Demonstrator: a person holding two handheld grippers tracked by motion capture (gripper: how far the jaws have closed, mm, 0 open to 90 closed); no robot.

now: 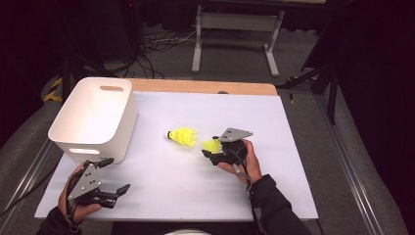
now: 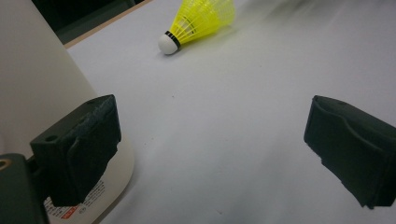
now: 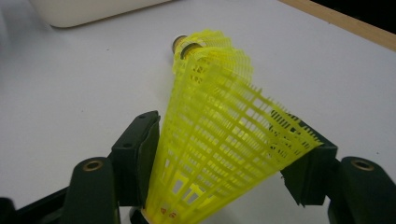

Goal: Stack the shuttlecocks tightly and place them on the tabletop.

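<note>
A: What sits between the right gripper's [image 1: 213, 148] fingers?

B: A yellow shuttlecock [image 3: 219, 135]. In the right gripper view its plastic mesh skirt fills the gap between the two black jaws, wide end towards the camera, cork end pointing away from the fingertips. Both pads press on the skirt from either side, so the jaws are clamped on it.

A: And seen from above?

B: The high view shows the skirt poking out past the fingertips [image 1: 211, 145], towards the left of the table, with the person's right hand [image 1: 244, 159] wrapped around the gripper body.

A: Anything just beyond those fingertips?

B: A second yellow shuttlecock [image 1: 182, 136], lying on its side on the white table sheet [image 1: 274, 161]. It is near the held one but apart from it, cork end facing away from the right gripper. The left gripper view catches it as well [image 2: 198, 22], white cork and black band clear, well ahead of that gripper's jaws.

A: The left gripper [image 1: 111, 175]?

B: Its jaws stand wide apart with only bare sheet between them. In its own view, the left finger [image 2: 79, 151] is just beside the wall of a white plastic bin [image 2: 32, 79]; I cannot tell whether they touch.

A: Where is that bin from above?

B: At the table's far left corner [image 1: 95, 115], just beyond the left gripper's fingertips and well apart from the right gripper. A wooden table edge [image 1: 205, 87] shows behind the sheet.
</note>
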